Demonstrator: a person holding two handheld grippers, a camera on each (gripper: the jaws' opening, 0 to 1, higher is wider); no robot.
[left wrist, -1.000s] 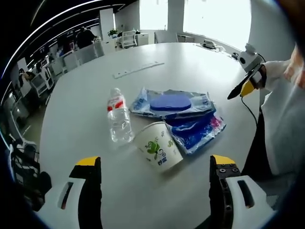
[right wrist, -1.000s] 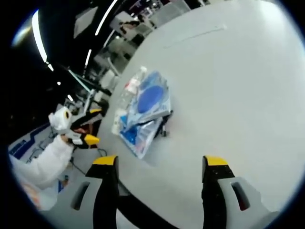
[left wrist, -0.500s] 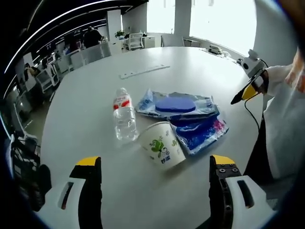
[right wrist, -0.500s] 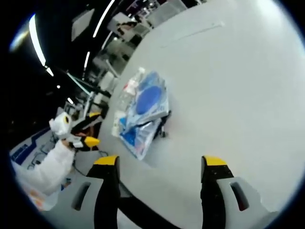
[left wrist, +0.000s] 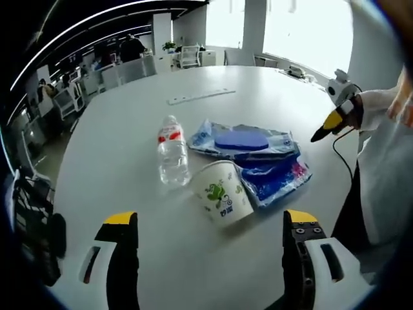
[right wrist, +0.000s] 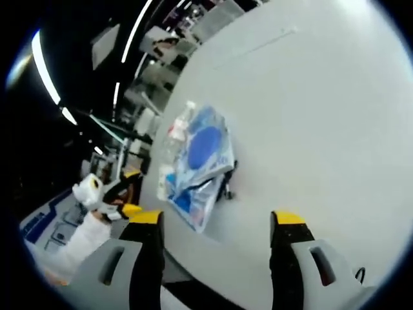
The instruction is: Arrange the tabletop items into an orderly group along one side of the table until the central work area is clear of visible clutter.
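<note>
— Left gripper view first: what lies on the desk (left wrist: 116, 161)?

— A bottle (left wrist: 173, 155) lies on its side, red label and cap pointing away. Just right of it a paper cup (left wrist: 222, 194) is tipped over, mouth toward the bottle, green print on its wall. Behind and right of the cup sit two blue packets (left wrist: 258, 155), overlapping, the cup touching the nearer one. All cluster around the desk's middle. A long pale strip (left wrist: 200, 97) lies well apart, farther back.

— And the left tool (left wrist: 210, 232)?

— Released. Its two yellow-tipped jaws stand wide apart at the bottom, over bare desk, short of the cup, nothing between them.

— What is that at the right edge?

— The right tool (left wrist: 326, 124), held up beside the desk by a hand in a white sleeve (left wrist: 381, 110). From here I cannot tell how its jaws stand.

— Right gripper view settles that?

— Yes. The right tool (right wrist: 216, 226) is released too, jaws spread, empty, above the desk (right wrist: 310, 116) edge. The packets (right wrist: 200, 155) and the bottle (right wrist: 181, 123) lie ahead, well apart from it. The left tool (right wrist: 126, 197) shows at the left, below the desk edge.

— Anything behind?

— Office chairs (left wrist: 110, 74) and bright windows (left wrist: 310, 29).
</note>
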